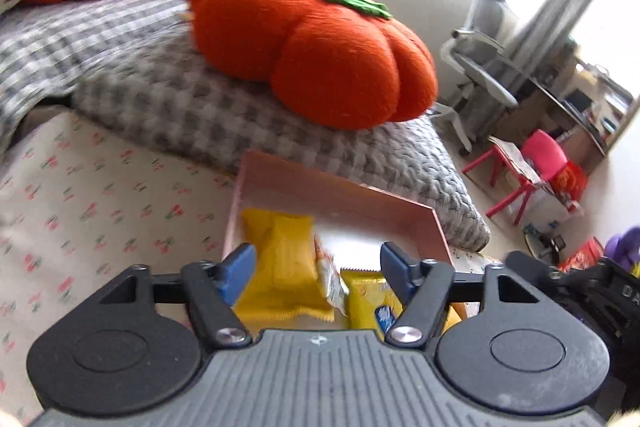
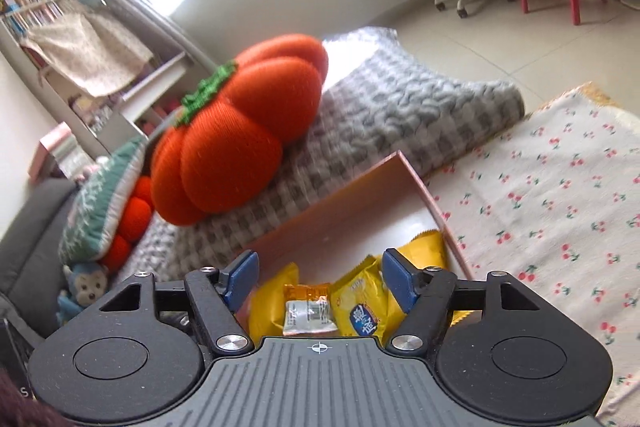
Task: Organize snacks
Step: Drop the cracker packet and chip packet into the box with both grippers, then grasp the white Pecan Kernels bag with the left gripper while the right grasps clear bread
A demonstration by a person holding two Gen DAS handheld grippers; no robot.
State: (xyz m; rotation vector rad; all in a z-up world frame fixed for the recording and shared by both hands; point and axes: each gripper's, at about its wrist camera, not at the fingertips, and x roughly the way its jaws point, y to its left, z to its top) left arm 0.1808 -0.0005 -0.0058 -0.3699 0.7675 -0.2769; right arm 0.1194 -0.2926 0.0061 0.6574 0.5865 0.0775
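Cherry-print fabric (image 2: 560,195) covers the surface, with a grey checked blanket (image 1: 168,95) bunched up behind it and a big orange pumpkin cushion (image 1: 320,51) sitting on top; office chair and a little red chair are further back on the floor. The pink box (image 1: 340,195) sits on the fabric right against the blanket, and the snacks are in it: a plain yellow packet (image 1: 284,267), another yellow packet with a blue logo (image 2: 360,307), and a small orange-and-silver one (image 2: 308,307) between them. Looks to me like the packing step is mostly done or mid-way, since I can't spot any loose snacks outside the box from these views. Left gripper (image 1: 318,263) hovers just over the near end of the box with its blue fingers (image 1: 240,267) spread apart, nothing between them. Right gripper (image 2: 318,273) is in much the same pose, angled down at the packets, fingers apart too, not gripping. Next move probably calls for dropping onto one packet and straightening it, or finding the lid; the crinkly wrappers could slip.
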